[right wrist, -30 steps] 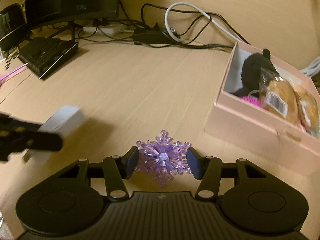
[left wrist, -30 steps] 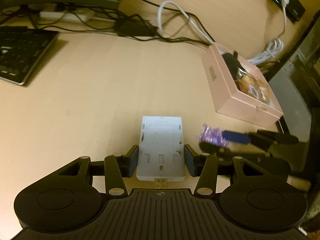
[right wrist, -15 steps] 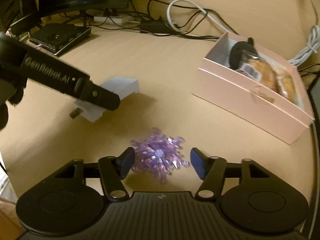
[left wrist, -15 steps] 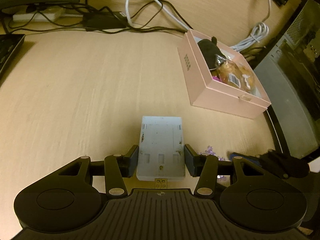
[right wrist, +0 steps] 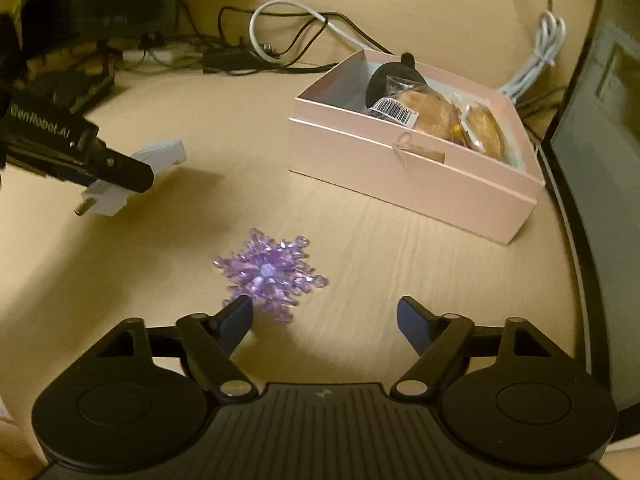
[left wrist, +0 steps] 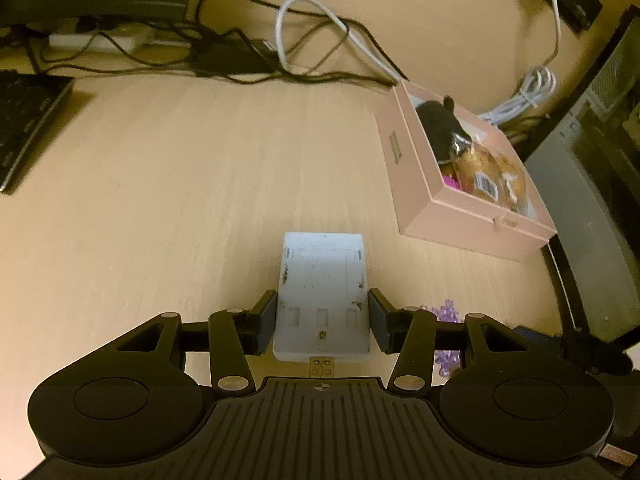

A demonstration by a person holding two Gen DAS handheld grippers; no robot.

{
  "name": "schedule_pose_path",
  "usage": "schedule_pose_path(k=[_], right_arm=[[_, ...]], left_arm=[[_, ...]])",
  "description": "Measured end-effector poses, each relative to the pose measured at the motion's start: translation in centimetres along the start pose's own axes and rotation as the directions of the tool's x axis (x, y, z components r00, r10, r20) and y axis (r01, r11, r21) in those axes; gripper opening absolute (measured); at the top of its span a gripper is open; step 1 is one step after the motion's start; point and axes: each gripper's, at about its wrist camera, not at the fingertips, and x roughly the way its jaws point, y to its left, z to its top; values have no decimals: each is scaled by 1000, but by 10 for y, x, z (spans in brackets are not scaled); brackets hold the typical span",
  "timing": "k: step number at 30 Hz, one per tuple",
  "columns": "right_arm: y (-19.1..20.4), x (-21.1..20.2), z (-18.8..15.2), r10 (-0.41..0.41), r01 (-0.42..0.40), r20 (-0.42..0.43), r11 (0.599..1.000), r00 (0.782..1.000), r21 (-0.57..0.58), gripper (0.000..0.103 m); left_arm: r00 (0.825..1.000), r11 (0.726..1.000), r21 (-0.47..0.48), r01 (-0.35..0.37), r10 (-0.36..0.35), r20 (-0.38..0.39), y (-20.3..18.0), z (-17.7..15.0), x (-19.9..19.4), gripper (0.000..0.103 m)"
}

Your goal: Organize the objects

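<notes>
My left gripper [left wrist: 322, 318] is shut on a white USB charger block [left wrist: 322, 296] and holds it above the desk; it also shows in the right wrist view [right wrist: 136, 172]. My right gripper [right wrist: 324, 318] is open and empty. A purple crystal snowflake [right wrist: 270, 272] lies on the desk just ahead of its left finger; part of it shows in the left wrist view [left wrist: 448, 314]. An open pink box [right wrist: 404, 152] with a black plush and wrapped pastries stands at the right, also in the left wrist view [left wrist: 448, 184].
Tangled black and white cables [left wrist: 288, 52] and a power strip lie along the back of the desk. A black keyboard [left wrist: 24, 128] is at the far left. A dark computer case [right wrist: 600, 160] stands at the right desk edge.
My right gripper has opened and let go of the snowflake, which now lies on the desk, and has drawn back. My left gripper still holds the charger block, and its view swung right and back.
</notes>
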Motion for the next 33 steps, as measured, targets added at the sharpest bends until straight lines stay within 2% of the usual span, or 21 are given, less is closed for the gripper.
schedule_pose_path(k=[5,8,12,17,23,27,30,33], right_arm=[[12,6,3,71,-71,-17,997,997,20,87],[20,14,7,79,-79,-23,997,997,6,88],[27,21,10,72,-72,-16,997,997,-26,94],[30,24,13,83,-84,-20,996,996,-27,96],[42,15,11,192,-193,-26,981,981,-25,96],[43,11,11,141,-140,15,988,990,-57,96],[39,19,18,95,-95,16,995,995,-39,96],[36,31,23,85,-85,-1,996,996,-27,96]], left_arm=[[999,1000,7,-29,29,13,3,-3,-9,53],[998,999,19,-49,48,27,3,-4,-17,53],[997,997,35,-67,65,45,3,-6,-26,53],[996,997,23,-72,71,46,8,-7,-29,53],[996,997,4,-76,76,38,16,-8,-29,53],[997,998,2,-70,70,27,17,-8,-25,53],[998,998,11,-58,58,12,16,-10,-21,53],[999,999,22,-44,45,-9,15,-12,-16,53]])
